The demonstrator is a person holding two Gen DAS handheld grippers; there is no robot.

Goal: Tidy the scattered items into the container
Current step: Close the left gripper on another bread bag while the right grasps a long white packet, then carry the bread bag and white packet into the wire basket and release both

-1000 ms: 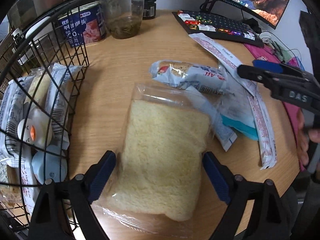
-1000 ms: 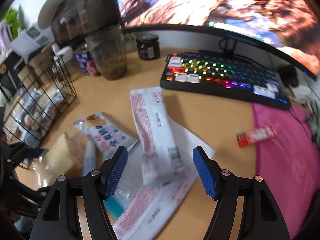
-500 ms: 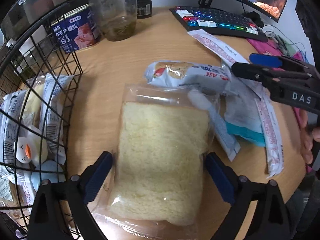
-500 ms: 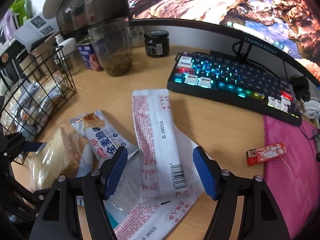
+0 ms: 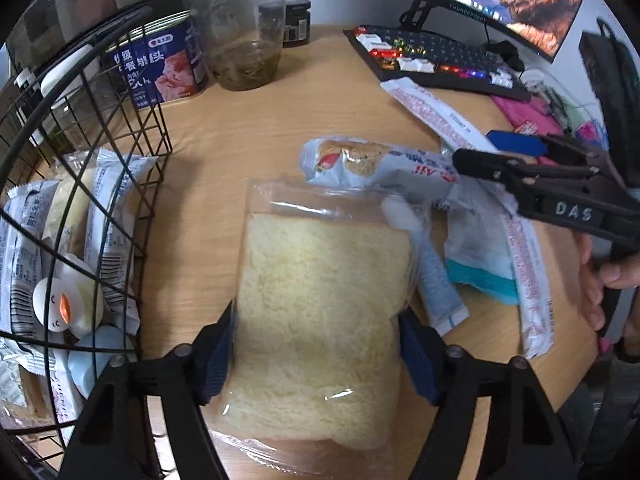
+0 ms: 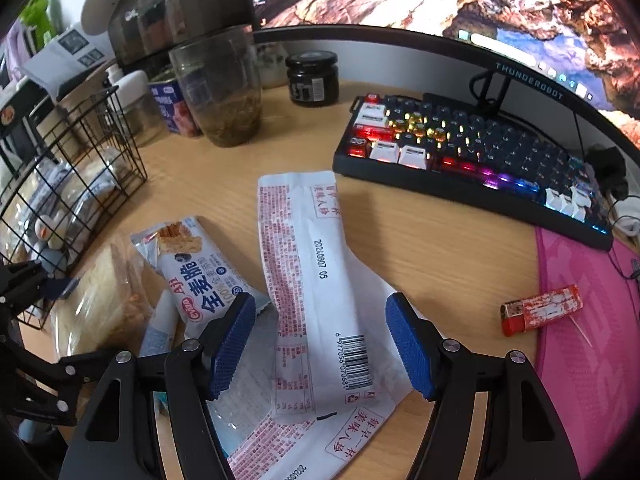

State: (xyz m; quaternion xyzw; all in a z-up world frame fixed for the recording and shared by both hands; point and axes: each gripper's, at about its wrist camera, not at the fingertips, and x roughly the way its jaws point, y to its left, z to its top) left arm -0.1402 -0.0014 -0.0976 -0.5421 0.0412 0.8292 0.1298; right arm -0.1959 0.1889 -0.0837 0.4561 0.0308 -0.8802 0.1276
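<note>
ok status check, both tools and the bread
Left tool closing around bagged bread. Right tool open above long white packet. Wire basket alongside, path clear.

Left wrist view: camera sits just behind my left gripper [image 5: 316, 354], tilted steeply down at the desk [image 5: 248, 144], very near the surface. Wire basket [image 5: 120, 184] fills its left edge; keyboard [image 5: 436, 60] and monitor at the far top. My right gripper [image 5: 516, 160] enters from its right edge.

Right wrist view: camera behind my right gripper [image 6: 320, 350], angled down less steeply, facing the keyboard [image 6: 472, 160] and monitor [image 6: 440, 4].

Shared ground: the bagged bread [image 5: 324, 320] [image 6: 100, 296], the snack packets, the basket [image 6: 72, 184], glass jar [image 5: 244, 32] [image 6: 224, 92], keyboard. My left gripper [image 6: 44, 284] shows at the lower left edge of the right view.
</note>
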